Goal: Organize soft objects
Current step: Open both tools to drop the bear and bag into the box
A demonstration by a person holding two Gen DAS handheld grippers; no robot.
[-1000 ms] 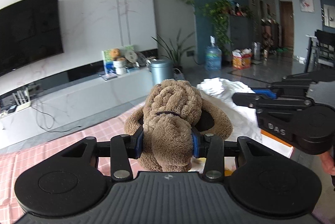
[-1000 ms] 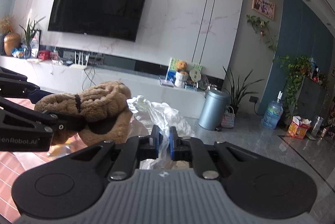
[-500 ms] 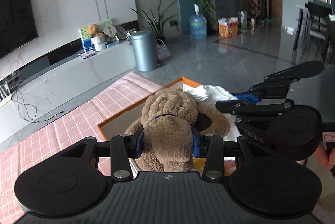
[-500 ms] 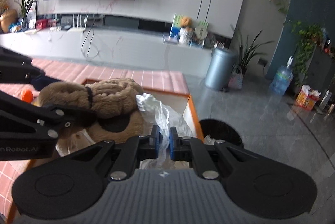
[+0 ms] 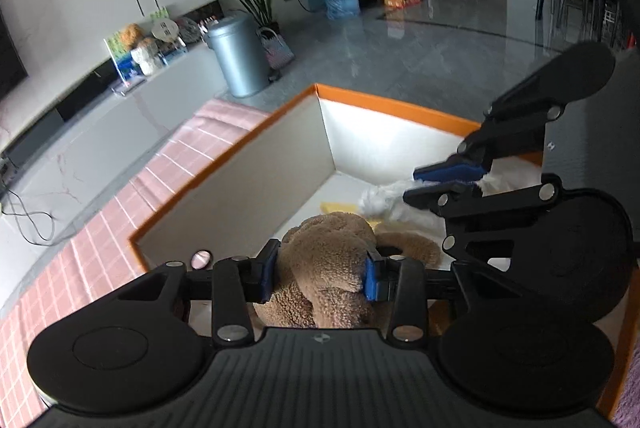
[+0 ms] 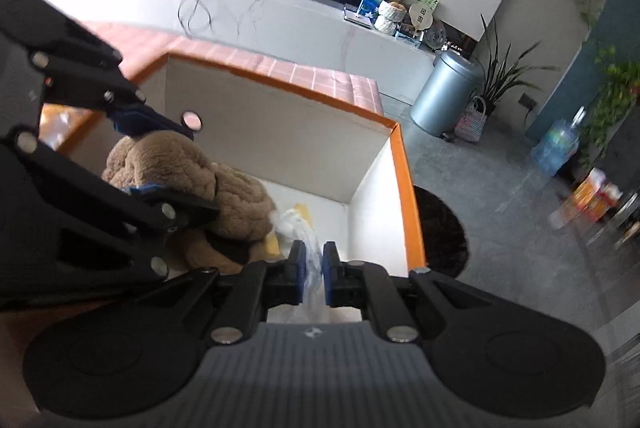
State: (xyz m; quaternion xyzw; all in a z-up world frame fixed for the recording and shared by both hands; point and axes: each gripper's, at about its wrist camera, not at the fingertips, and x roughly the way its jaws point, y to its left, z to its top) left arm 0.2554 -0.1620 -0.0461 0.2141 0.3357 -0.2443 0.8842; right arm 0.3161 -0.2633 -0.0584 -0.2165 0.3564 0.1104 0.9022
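The left tongs (image 5: 322,274) are squeezing the brown plush dog (image 5: 324,256) and the right tongs (image 6: 312,278) are pinching the white plastic bag (image 6: 310,292), both hanging inside the orange-rimmed box (image 5: 248,141), probably for dropping there.

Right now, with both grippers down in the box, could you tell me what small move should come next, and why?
Probably open the left gripper to release the plush dog. Its jaws squeeze the dog, which already sits low inside the orange box, seemingly on the floor. The right gripper likewise pinches the white bag there.
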